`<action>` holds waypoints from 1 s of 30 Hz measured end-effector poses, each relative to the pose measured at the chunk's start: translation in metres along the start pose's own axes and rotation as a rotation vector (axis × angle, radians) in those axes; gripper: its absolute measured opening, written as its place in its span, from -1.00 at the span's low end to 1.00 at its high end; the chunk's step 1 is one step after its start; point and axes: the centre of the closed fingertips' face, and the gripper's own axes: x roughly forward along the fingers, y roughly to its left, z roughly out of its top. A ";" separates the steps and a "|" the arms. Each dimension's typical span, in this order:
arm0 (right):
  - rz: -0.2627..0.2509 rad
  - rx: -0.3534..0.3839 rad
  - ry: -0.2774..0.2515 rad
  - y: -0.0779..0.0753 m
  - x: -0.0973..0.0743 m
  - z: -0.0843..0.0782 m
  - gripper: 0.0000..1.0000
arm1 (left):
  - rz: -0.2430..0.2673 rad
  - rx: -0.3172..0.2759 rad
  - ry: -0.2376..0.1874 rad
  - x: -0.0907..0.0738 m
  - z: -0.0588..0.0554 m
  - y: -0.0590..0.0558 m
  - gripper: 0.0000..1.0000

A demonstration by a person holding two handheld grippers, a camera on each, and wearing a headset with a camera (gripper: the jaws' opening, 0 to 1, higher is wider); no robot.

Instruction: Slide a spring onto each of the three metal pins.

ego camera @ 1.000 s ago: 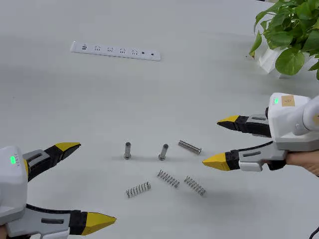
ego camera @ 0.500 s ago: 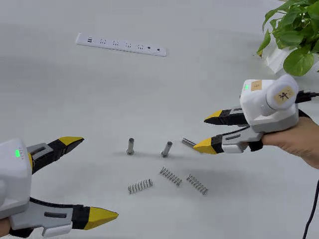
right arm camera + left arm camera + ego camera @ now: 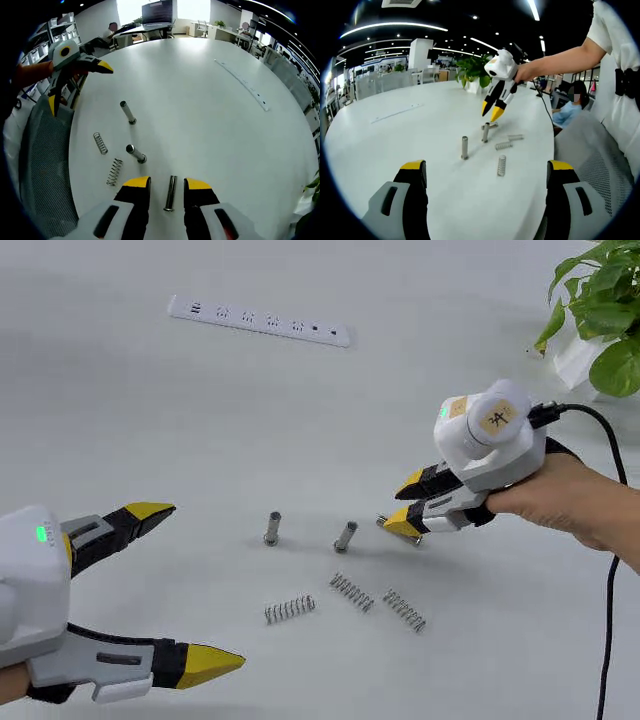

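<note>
While the right tool (image 3: 395, 510) is lowered to the white bench (image 3: 150, 420), its two yellow-tipped jaws stand narrowly apart, one on either side of the metal pin lying flat (image 3: 170, 192). In the right gripper view a thin strip of bench shows between the pin and each jaw, so the tool grips nothing. The left tool (image 3: 205, 585) is held at the near left edge with its jaws spread wide and empty, well apart from the parts. Two more pins stand upright on their heads, the left upright pin (image 3: 272, 528) and the right upright pin (image 3: 345, 536), the latter just beside the lying one. Nearer the person lie three bare springs in a loose row: the left spring (image 3: 289, 609), the middle spring (image 3: 351, 592) and the right spring (image 3: 404, 610), none on a pin. A white power strip (image 3: 260, 322) lies at the far side of the bench, and a potted plant (image 3: 600, 310) sits at the far right.
</note>
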 end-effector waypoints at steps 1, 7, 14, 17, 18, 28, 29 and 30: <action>0.001 -0.001 0.007 0.000 0.002 -0.001 -0.54 | 0.001 -0.002 -0.001 0.000 0.000 0.000 0.98; 0.017 -0.002 0.066 -0.003 0.014 -0.006 -0.62 | 0.005 -0.014 -0.006 0.000 -0.002 0.001 0.98; 0.027 -0.032 0.130 -0.009 0.026 -0.011 -0.66 | 0.009 -0.024 -0.010 0.000 -0.003 0.004 0.98; 0.032 -0.042 0.149 -0.011 0.029 -0.012 -0.70 | 0.010 -0.030 -0.012 0.001 -0.004 0.004 0.98; 0.036 -0.043 0.155 -0.012 0.030 -0.012 -0.70 | 0.010 -0.031 -0.013 0.001 -0.004 0.004 0.98; 0.049 -0.050 0.193 -0.014 0.033 -0.016 -0.80 | 0.014 -0.041 -0.019 0.002 -0.004 0.007 0.98; 0.048 -0.053 0.194 -0.014 0.034 -0.016 -0.82 | 0.013 -0.041 -0.019 0.002 -0.005 0.007 0.98; 0.048 -0.057 0.195 -0.015 0.034 -0.016 -0.82 | 0.013 -0.042 -0.019 0.002 -0.005 0.007 0.98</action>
